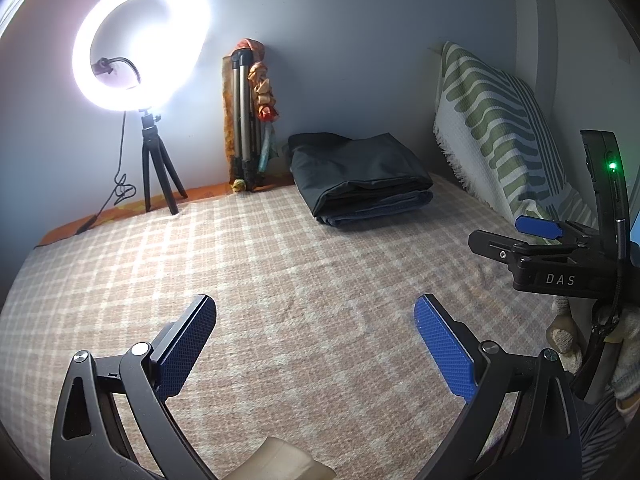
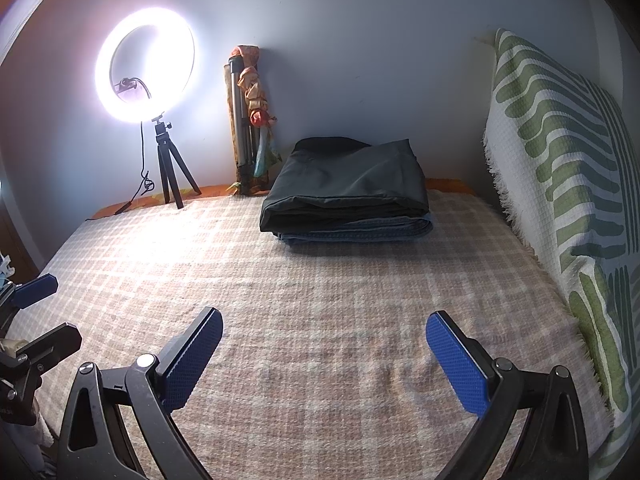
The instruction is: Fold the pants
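Two blue-padded fingers of the left gripper (image 1: 316, 344) stand spread wide with only the checked blanket (image 1: 280, 280) between them; far ahead and slightly right, well apart from the tool, the folded pants (image 1: 360, 176) lie stacked, a dark pair over a denim one, their back edge hidden. At its right the right gripper (image 1: 536, 236) shows side-on, partly cut off by the frame. From the right wrist, the right gripper (image 2: 324, 354) is likewise splayed and holds nothing, the pants (image 2: 344, 188) straight ahead near the wall; the left gripper (image 2: 32, 312) shows only in part at the left edge
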Demonstrator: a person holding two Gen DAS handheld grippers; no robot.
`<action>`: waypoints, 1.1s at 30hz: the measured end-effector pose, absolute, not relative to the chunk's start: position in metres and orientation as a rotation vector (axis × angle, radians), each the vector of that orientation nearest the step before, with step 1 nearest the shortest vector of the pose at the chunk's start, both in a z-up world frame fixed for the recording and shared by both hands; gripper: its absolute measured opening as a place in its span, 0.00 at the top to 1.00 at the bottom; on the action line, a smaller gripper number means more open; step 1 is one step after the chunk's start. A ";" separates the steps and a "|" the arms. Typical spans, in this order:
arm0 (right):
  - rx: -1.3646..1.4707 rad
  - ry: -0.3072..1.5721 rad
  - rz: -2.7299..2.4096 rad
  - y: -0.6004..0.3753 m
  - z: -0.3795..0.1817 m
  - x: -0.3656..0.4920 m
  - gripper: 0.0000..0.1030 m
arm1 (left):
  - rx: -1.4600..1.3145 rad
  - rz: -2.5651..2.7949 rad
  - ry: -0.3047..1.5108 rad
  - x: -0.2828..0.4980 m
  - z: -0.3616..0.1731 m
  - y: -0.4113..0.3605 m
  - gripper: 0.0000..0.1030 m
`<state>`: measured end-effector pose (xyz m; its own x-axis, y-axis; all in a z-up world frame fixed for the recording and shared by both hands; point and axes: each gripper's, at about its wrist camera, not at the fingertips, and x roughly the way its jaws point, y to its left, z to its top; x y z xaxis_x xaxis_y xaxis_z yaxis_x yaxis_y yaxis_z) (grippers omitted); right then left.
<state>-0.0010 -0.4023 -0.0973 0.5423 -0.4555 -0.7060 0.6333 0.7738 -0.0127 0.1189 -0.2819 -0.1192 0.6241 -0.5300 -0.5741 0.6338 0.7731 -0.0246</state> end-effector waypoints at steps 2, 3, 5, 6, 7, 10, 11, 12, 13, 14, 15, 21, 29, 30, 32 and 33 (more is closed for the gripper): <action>0.257 0.757 -0.654 -0.403 -0.097 -0.001 0.00 | 0.187 -0.672 0.596 0.119 -0.119 -0.282 0.04; 0.258 0.757 -0.654 -0.402 -0.098 -0.001 0.00 | 0.187 -0.671 0.595 0.119 -0.119 -0.282 0.04; 0.259 0.756 -0.655 -0.402 -0.098 -0.001 0.00 | 0.187 -0.673 0.596 0.119 -0.119 -0.282 0.04; 0.259 0.757 -0.655 -0.402 -0.098 -0.001 0.00 | 0.186 -0.674 0.597 0.119 -0.119 -0.282 0.04; 0.260 0.757 -0.655 -0.402 -0.098 -0.001 0.00 | 0.186 -0.673 0.596 0.119 -0.119 -0.282 0.04; 0.261 0.759 -0.654 -0.402 -0.098 0.000 0.00 | 0.185 -0.673 0.595 0.119 -0.119 -0.282 0.04; 0.261 0.760 -0.654 -0.401 -0.099 0.000 0.00 | 0.185 -0.674 0.595 0.119 -0.118 -0.282 0.04; 0.261 0.760 -0.654 -0.401 -0.099 0.000 0.00 | 0.185 -0.674 0.593 0.118 -0.118 -0.282 0.04; 0.260 0.760 -0.654 -0.401 -0.099 0.000 0.00 | 0.185 -0.675 0.593 0.118 -0.118 -0.282 0.04; 0.260 0.760 -0.654 -0.401 -0.099 0.001 0.00 | 0.185 -0.676 0.593 0.118 -0.118 -0.282 0.04; 0.260 0.761 -0.653 -0.401 -0.099 0.001 0.00 | 0.185 -0.675 0.593 0.118 -0.118 -0.282 0.04; 0.263 0.762 -0.654 -0.400 -0.099 0.002 0.00 | 0.185 -0.674 0.593 0.118 -0.117 -0.282 0.04; 0.268 0.760 -0.655 -0.399 -0.099 0.002 0.00 | 0.189 -0.676 0.592 0.117 -0.117 -0.282 0.04; 0.269 0.760 -0.654 -0.399 -0.099 0.002 0.00 | 0.189 -0.677 0.592 0.117 -0.117 -0.282 0.03; 0.268 0.761 -0.654 -0.399 -0.100 0.002 0.00 | 0.190 -0.679 0.593 0.117 -0.117 -0.282 0.04; 0.268 0.761 -0.655 -0.399 -0.099 0.002 0.00 | 0.191 -0.679 0.591 0.117 -0.116 -0.282 0.04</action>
